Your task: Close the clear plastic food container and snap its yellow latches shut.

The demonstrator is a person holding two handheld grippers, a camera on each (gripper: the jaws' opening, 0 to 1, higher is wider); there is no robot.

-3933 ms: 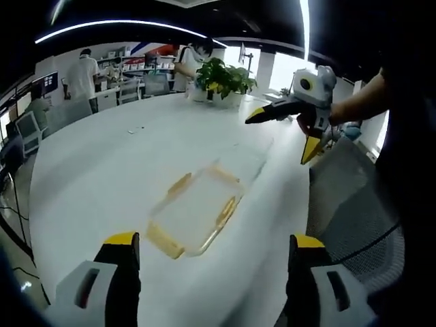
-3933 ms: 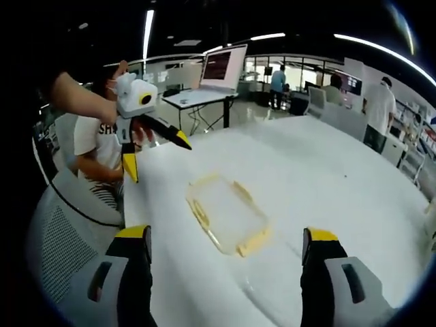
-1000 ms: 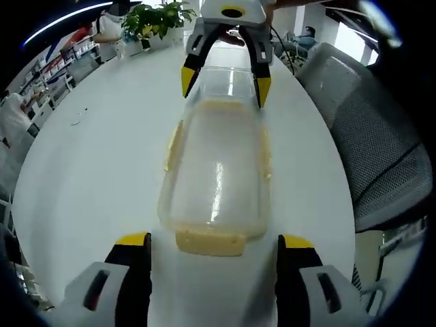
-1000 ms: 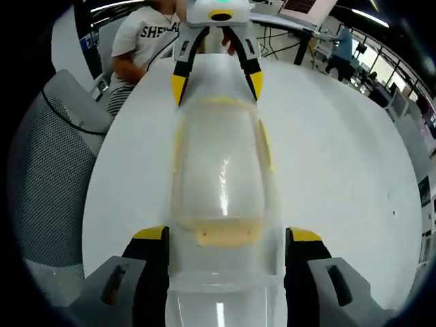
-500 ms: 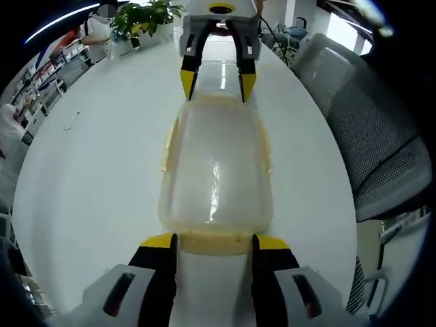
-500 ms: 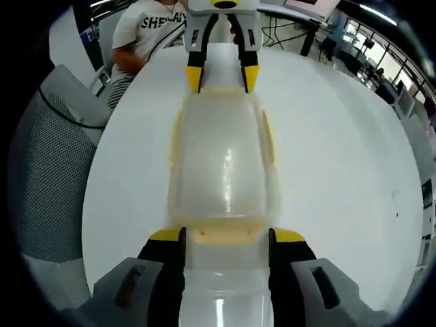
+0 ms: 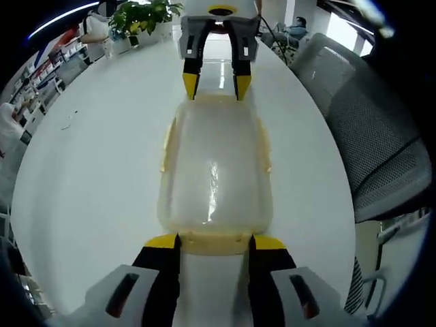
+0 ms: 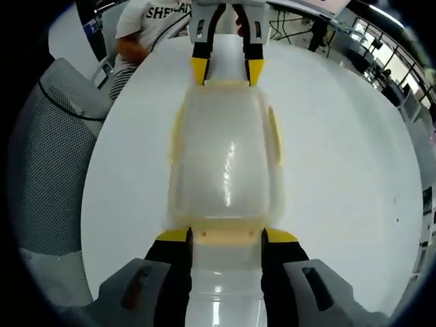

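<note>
A: Where is the clear container (image 7: 214, 170)?

B: On the white table (image 7: 88, 170), lid on, lengthwise between the two grippers. The left gripper (image 7: 214, 244) has its jaws drawn in against the near yellow end latch (image 7: 214, 242); the right gripper (image 8: 225, 237) does likewise at the opposite end latch (image 8: 226, 236).

A: What differs between views?

B: Beyond the container, the left gripper view has a potted plant (image 7: 143, 13); the right gripper view has a seated person (image 8: 146, 20). One grey mesh chair (image 7: 368, 136) beside the table.

A: Counts?

B: One container, two grippers, four latches: two end, two side.
</note>
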